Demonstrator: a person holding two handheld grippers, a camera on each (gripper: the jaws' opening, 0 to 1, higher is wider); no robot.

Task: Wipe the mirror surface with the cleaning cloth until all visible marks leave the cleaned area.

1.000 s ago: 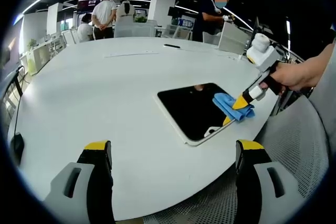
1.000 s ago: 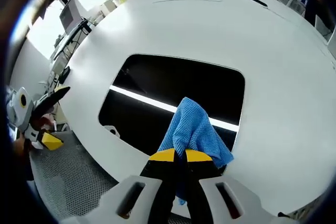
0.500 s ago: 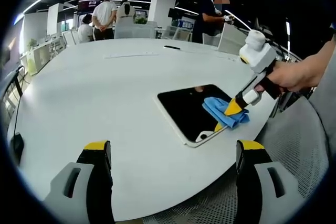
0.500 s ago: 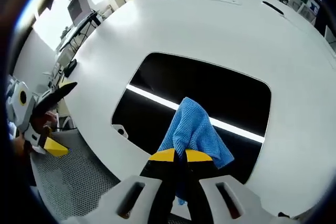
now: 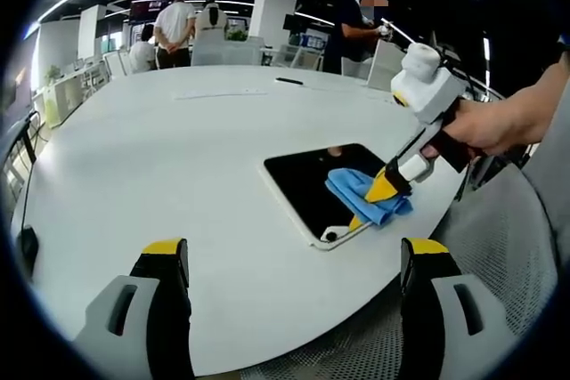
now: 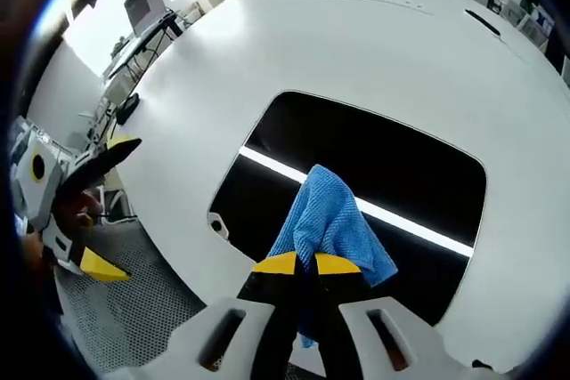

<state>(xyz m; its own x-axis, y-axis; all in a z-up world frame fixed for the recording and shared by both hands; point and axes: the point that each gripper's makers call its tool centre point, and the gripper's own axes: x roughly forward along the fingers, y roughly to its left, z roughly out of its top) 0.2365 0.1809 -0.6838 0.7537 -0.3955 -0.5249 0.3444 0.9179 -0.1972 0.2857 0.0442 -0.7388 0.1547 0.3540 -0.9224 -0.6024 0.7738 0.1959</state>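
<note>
Mirror (image 6: pixel 356 175): a flat rectangular panel with rounded corners and a pale border, laid face up near the edge of a large white table (image 5: pixel 178 149), where it can be reached from the person's standing side; its dark surface is crossed by a bright reflected light strip in the right gripper view, and no marks can be made out on it at this size. Cleaning cloth (image 6: pixel 329 224): blue microfibre, bunched and pinched between the pressed-together yellow-tipped jaws of the right gripper (image 6: pixel 297 263), with a loose fold left ahead of the tips so that fabric, not jaw, is presented to the glass; in the left gripper view the cloth (image 5: pixel 361 196) is seen lying on the mirror's near right part, close to the corner where a small round fitting (image 5: pixel 330 236) is set in the border. The right gripper is held steeply downward by a hand (image 5: pixel 485 126), judged to be for pressure during wiping. Left gripper (image 5: pixel 294 260): jaws spread wide with nothing between them, held back over the table edge, apparently to keep mirror and cloth in sight. Background: people standing by desks and chairs at the far side of the room.
</note>
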